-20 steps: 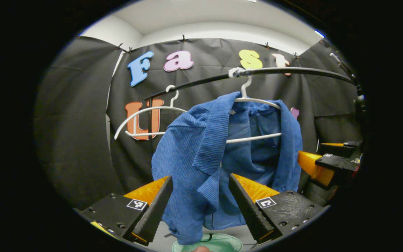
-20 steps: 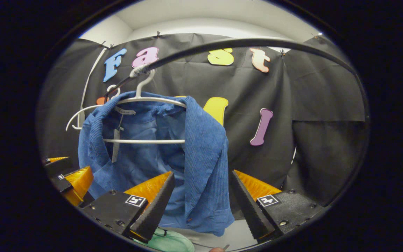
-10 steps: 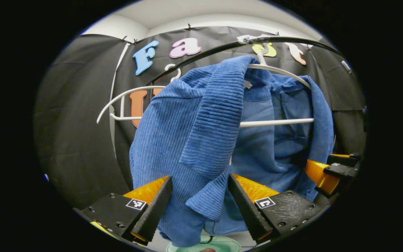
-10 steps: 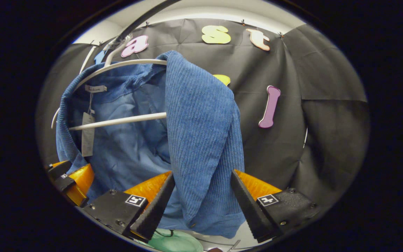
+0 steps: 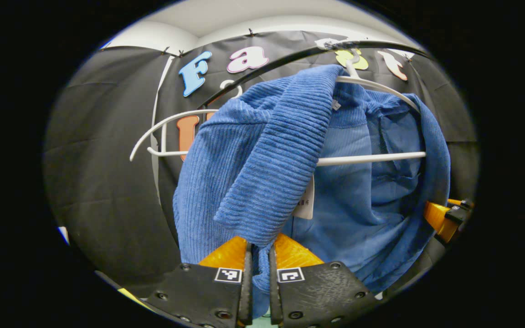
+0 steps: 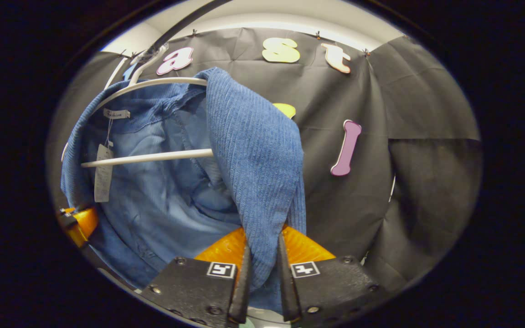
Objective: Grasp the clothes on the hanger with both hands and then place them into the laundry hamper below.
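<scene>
L gripper, 6 o'clock in left gripper view: fingers nearly together, both pressing a fold of the blue shirt, front edge.
R gripper, 6 o'clock in right gripper view: fingers likewise pinched on the shirt's other front edge, cloth running down between them.
R gripper also at 4 o'clock in left gripper view, edge of frame, against the shirt hem; L gripper at 8 o'clock in right gripper view, partly hidden by cloth.
Shirt: ribbed blue, hung open on white hanger, bar crossing its inside; collar at 12 o'clock. Paper tag hangs inside, 9 o'clock in right gripper view.
Hanger hook over black rail, 12 o'clock.
2nd white hanger, bare, 10 o'clock in left gripper view, same rail, behind shirt.
Hamper: thin green sliver at 6 o'clock under the L gripper, too little to place.
</scene>
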Action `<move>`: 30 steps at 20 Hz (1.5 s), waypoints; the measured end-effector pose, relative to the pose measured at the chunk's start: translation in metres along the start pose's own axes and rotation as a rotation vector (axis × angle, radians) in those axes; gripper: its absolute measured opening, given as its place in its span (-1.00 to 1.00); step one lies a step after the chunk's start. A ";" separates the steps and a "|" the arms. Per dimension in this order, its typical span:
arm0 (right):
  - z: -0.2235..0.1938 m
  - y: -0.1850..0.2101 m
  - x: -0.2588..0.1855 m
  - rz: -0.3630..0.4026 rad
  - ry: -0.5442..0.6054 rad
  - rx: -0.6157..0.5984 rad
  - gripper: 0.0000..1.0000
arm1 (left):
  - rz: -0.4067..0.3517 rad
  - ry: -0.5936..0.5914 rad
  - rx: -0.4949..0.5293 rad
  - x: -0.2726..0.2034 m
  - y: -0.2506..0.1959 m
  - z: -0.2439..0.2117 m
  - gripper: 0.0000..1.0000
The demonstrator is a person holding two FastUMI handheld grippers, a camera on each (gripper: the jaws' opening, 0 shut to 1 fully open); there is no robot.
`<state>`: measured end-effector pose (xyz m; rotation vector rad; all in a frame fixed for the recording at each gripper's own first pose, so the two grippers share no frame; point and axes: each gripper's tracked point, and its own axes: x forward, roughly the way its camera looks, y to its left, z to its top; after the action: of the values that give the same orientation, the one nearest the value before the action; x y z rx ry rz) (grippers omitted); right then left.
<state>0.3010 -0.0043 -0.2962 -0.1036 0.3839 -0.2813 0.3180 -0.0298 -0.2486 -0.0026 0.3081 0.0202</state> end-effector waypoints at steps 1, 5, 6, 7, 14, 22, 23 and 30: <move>0.003 -0.003 -0.003 0.000 -0.015 -0.001 -0.50 | -0.015 0.002 -0.008 -0.004 -0.001 0.002 -0.72; 0.020 -0.015 -0.014 -0.007 -0.084 -0.012 -0.80 | -0.058 -0.025 -0.005 -0.021 0.006 0.020 -0.80; 0.025 -0.018 -0.016 -0.011 -0.096 -0.010 -0.84 | -0.070 -0.030 -0.010 -0.025 0.007 0.026 -0.91; 0.030 -0.021 -0.019 -0.022 -0.108 -0.006 -0.86 | -0.063 -0.045 -0.007 -0.028 0.013 0.034 -0.81; 0.063 -0.044 -0.024 -0.105 -0.183 -0.054 -0.87 | 0.010 -0.107 -0.005 -0.036 0.053 0.090 -0.92; 0.095 -0.073 -0.021 -0.178 -0.251 -0.065 -0.87 | 0.026 -0.147 -0.007 -0.028 0.093 0.135 -0.92; 0.096 -0.079 -0.018 -0.184 -0.250 -0.061 -0.87 | 0.022 -0.143 -0.007 -0.026 0.096 0.138 -0.92; 0.095 -0.087 -0.011 -0.209 -0.257 -0.098 -0.87 | -0.039 -0.097 0.043 -0.010 0.120 0.147 -0.91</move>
<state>0.3057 -0.0793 -0.1914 -0.2742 0.1310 -0.4498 0.3511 0.0911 -0.1050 0.0354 0.2115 -0.0246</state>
